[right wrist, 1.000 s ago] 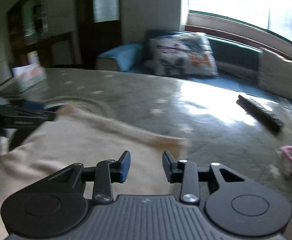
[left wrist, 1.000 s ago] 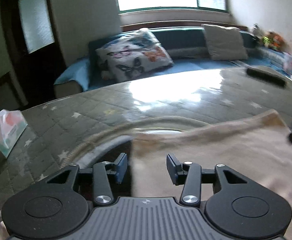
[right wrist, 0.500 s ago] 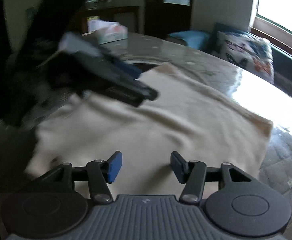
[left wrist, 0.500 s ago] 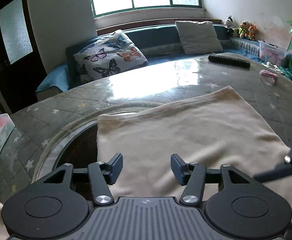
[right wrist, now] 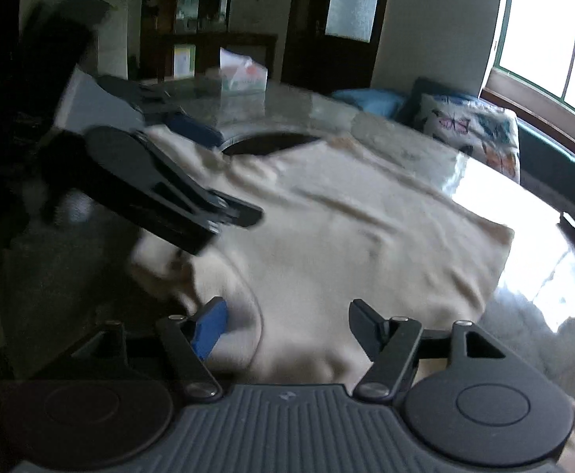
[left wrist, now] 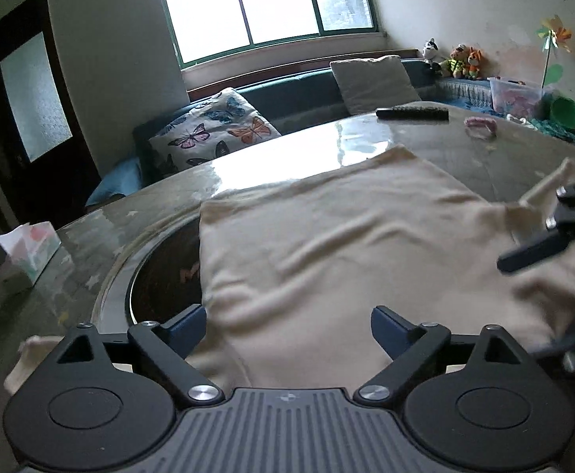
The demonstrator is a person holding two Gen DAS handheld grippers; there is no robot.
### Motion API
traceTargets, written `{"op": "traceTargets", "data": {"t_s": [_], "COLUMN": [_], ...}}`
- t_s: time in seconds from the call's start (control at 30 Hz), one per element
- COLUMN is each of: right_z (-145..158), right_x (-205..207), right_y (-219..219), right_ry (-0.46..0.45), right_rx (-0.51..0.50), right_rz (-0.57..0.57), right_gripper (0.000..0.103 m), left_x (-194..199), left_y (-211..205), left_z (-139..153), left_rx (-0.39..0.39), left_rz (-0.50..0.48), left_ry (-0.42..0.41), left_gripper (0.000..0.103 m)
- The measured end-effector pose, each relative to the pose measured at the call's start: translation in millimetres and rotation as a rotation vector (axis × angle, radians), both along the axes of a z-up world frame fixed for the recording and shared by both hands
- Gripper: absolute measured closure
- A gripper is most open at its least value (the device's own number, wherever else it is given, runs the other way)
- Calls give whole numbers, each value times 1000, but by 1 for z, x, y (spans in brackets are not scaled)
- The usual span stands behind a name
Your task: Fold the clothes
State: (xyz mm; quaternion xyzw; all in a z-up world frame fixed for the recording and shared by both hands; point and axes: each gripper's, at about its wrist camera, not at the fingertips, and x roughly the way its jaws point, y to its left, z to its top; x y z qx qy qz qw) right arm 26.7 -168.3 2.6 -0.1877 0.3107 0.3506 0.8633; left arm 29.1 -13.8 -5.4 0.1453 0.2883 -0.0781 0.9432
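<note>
Left wrist view: the cream garment (left wrist: 346, 244) lies spread on the round table (left wrist: 90, 236), its far edge straight and square-cornered, its middle rippled with soft creases. A doubled edge shows near the camera and a bit of cloth sticks up at the right, so I judge it partly folded, though how many folds are in it I cannot tell. It looks like thick, soft knit. The left gripper (left wrist: 287, 321) hangs over the near edge with its tongs wide and nothing between them. The table top is glossy over a quilted star-patterned cover, with a dark round well beside the cloth. A tissue box (left wrist: 27, 248) stands at the left, a remote (left wrist: 411, 112) far back.

Right wrist view: blurred. The same garment (right wrist: 366, 236) fills the middle, one far corner crisp, the near-left part bunched and uneven, which wants tidying. The right gripper (right wrist: 287, 319) has its blue-padded tongs spread wide above the near hem, empty.
</note>
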Motion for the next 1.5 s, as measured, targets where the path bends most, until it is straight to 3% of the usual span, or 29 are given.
{"op": "traceTargets", "data": {"t_s": [0.27,0.43,0.63,0.87,0.93,1.17,1.5], "right_z": [3,9,19,1,3,10,1], "right_x": [-4,-14,-15,-13,-13,-13,11], "right_y": [-19,-27,-52,-77,-89,-128,-213], "right_ry": [22,-6,-56,2,2,1,-44], "right_rx": [31,48,49,6,21,73,45], "right_rz": [-76,-89,-219,-329,-369,-510,-872], "right_gripper": [32,32,31,31,27,26,28], "left_x": [-21,-22,-17,-11,-12,-15,-16], "left_y": [-6,-5,-21,-56,-64,-77,-79], "left_z": [-11,3,13,6,2,-13,-9], "left_rx": [89,76,30,17,26,72,59], "left_rz": [-8,8,-16,-107,-132,-179,-177], "left_ry": [-57,-91,-105,-86,-78,-52,-71], "left_gripper": [6,5,2,1,1,1,0]}}
